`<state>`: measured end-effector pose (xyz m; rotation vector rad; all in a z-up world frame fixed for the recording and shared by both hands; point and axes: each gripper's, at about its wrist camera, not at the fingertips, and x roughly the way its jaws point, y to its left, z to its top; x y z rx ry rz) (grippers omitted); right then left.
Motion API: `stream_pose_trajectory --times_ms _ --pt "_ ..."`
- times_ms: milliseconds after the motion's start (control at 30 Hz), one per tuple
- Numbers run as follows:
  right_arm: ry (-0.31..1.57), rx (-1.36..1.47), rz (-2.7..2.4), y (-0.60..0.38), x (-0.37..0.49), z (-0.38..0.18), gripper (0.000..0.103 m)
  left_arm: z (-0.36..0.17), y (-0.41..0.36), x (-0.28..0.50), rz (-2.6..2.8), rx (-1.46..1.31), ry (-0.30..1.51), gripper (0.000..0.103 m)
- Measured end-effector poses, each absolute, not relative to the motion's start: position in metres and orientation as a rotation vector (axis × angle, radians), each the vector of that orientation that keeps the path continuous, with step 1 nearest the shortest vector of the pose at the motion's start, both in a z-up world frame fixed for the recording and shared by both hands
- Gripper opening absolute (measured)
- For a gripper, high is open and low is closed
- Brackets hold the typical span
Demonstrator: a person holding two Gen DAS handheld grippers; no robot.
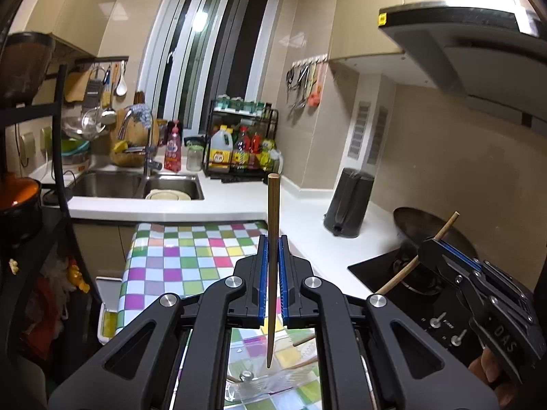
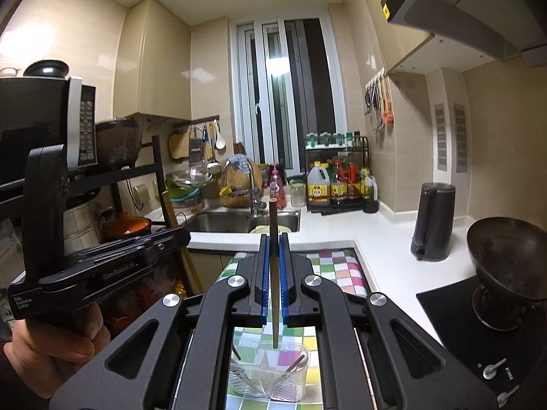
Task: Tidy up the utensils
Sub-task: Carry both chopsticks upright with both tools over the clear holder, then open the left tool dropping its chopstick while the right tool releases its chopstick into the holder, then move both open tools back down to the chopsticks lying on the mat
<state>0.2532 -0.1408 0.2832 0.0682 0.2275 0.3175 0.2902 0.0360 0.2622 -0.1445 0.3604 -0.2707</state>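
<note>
My left gripper (image 1: 272,239) is shut on a wooden chopstick (image 1: 272,225) held upright, its thin tip hanging over a clear plastic container (image 1: 273,381) on the checkered table. My right gripper (image 2: 273,239) is shut on a second wooden chopstick (image 2: 273,235), also upright above the same clear container (image 2: 268,381), which holds several utensils. The right gripper (image 1: 444,242) shows at the right of the left wrist view with its chopstick (image 1: 446,227) slanted. The left gripper (image 2: 164,239) shows at the left of the right wrist view with its chopstick (image 2: 168,205).
A checkered cloth (image 1: 177,256) covers the table below. A white counter (image 1: 239,198) runs behind with a sink (image 1: 136,184), a condiment rack (image 1: 239,143) and a black kettle (image 1: 348,201). A wok (image 2: 506,253) sits on the black stove (image 2: 454,311) at right. A shelf rack (image 2: 102,177) stands at left.
</note>
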Motion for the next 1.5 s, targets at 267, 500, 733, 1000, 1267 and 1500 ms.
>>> stream_pose_trajectory --times_ms 267,500,733,1000,1267,1500 --pt "0.344 0.052 0.324 -0.129 0.29 0.23 0.005 0.204 0.029 0.32 -0.263 -0.139 0.481 0.006" --pt "0.403 0.057 0.32 -0.126 0.298 0.202 0.005 0.182 0.013 0.324 -0.266 -0.08 0.542 0.006" --pt "0.44 0.05 0.289 -0.128 0.294 0.193 0.016 0.189 0.012 0.311 -0.212 -0.046 0.506 0.043" --pt "0.318 0.06 0.241 -0.142 0.24 0.222 0.046 0.231 0.014 0.233 -0.117 -0.027 0.333 0.06" --pt "0.129 0.096 0.203 -0.165 0.134 0.228 0.086 0.214 0.018 0.128 -0.056 -0.039 0.266 0.075" --pt "0.14 0.06 0.149 -0.166 0.077 0.173 0.09 0.152 0.023 0.07 0.001 -0.035 0.333 0.08"
